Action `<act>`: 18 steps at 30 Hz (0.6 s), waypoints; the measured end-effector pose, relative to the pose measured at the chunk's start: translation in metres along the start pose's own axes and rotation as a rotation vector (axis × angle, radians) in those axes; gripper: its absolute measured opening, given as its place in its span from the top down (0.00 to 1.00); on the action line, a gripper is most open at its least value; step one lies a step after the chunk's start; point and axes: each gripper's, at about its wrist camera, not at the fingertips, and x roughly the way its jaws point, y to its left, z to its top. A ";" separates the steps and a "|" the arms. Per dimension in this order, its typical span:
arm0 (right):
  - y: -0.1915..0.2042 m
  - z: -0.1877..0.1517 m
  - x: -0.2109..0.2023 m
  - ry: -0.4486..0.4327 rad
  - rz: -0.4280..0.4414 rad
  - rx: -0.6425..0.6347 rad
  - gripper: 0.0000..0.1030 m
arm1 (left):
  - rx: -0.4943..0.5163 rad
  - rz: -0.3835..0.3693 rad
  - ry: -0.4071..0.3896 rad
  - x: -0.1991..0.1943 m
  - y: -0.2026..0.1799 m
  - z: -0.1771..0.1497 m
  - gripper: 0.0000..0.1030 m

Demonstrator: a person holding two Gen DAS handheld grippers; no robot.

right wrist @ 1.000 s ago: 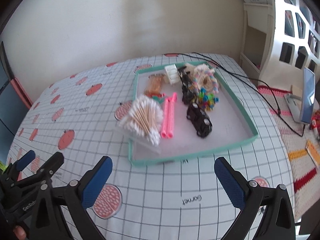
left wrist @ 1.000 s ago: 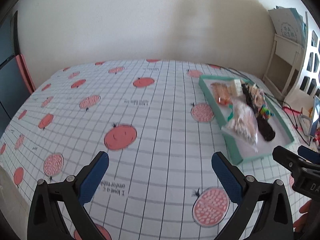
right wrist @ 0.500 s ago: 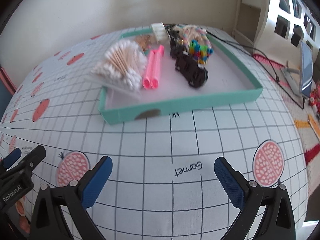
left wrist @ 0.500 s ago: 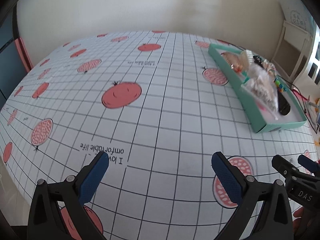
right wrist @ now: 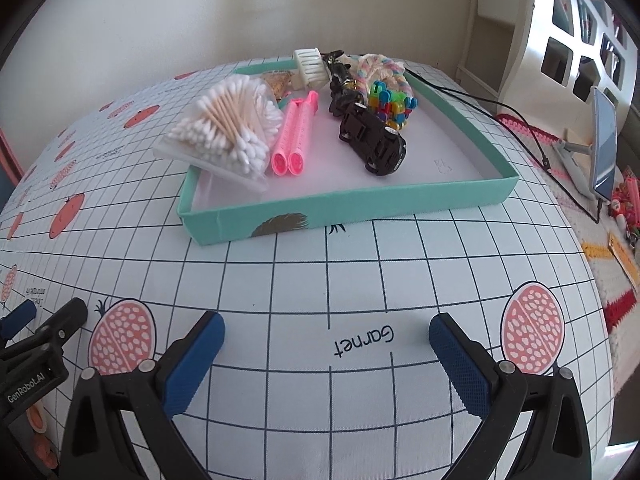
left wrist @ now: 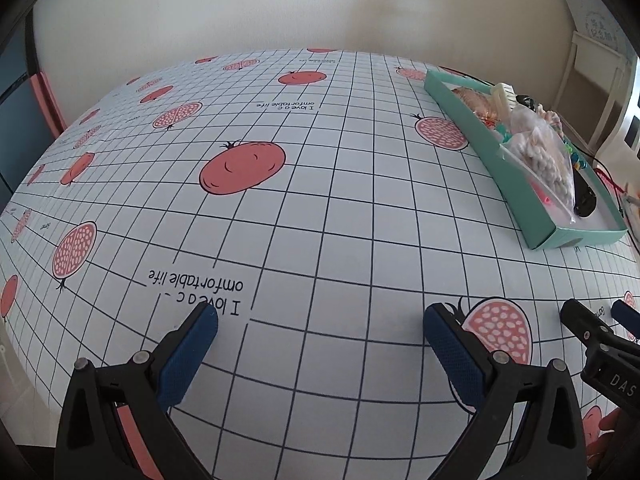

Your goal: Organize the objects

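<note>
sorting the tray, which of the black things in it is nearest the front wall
The black toy car, lying on its side beside the pink tubes. The other black item lies farther back, beside the white comb.

A lived-in room at home — a domestic table, not a lab or shop.

The table [right wrist: 360, 280] wears a soft white grid-print cloth scattered with pomegranates and the line "I love a comfortable life"; a plain cream wall [left wrist: 280, 8] stands behind it. To the right a white cubby shelf [right wrist: 580, 52] holds small pictures, a phone on a stand [right wrist: 604, 148] is plugged into a black cable [right wrist: 500, 120], and a crocheted striped mat [right wrist: 612, 292] lies below — household odds and ends, with cotton swabs [right wrist: 228, 132] and a toy car [right wrist: 372, 140] in a teal tray [right wrist: 360, 208].
</note>
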 end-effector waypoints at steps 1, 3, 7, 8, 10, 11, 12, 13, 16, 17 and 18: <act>0.000 0.001 0.000 -0.003 -0.001 0.001 0.00 | 0.001 0.000 -0.005 0.000 0.000 0.000 0.00; 0.000 0.000 0.000 -0.013 -0.003 0.003 0.00 | -0.001 -0.001 -0.015 0.000 0.000 -0.001 0.00; 0.001 -0.002 0.000 -0.036 -0.005 0.004 0.00 | -0.004 0.001 -0.025 -0.001 0.000 -0.003 0.00; 0.001 -0.002 0.000 -0.037 -0.005 0.004 0.00 | -0.006 0.003 -0.028 -0.001 -0.001 -0.003 0.00; 0.001 -0.002 0.000 -0.038 -0.005 0.004 0.00 | -0.009 0.004 -0.030 -0.001 -0.001 -0.003 0.00; 0.001 -0.002 0.000 -0.039 -0.005 0.005 0.00 | -0.010 0.005 -0.031 -0.001 -0.001 -0.003 0.00; 0.001 -0.002 -0.001 -0.040 -0.006 0.005 0.00 | -0.010 0.005 -0.032 -0.001 -0.001 -0.004 0.00; 0.001 -0.002 -0.001 -0.041 -0.006 0.005 0.00 | -0.010 0.005 -0.033 -0.001 -0.001 -0.004 0.00; 0.001 -0.003 -0.001 -0.044 -0.007 0.006 0.00 | -0.010 0.005 -0.034 -0.001 -0.001 -0.004 0.00; 0.001 -0.003 -0.001 -0.045 -0.007 0.006 0.00 | -0.010 0.006 -0.034 -0.001 -0.001 -0.004 0.00; 0.001 -0.003 -0.001 -0.045 -0.007 0.006 0.00 | -0.011 0.006 -0.034 -0.001 -0.001 -0.004 0.00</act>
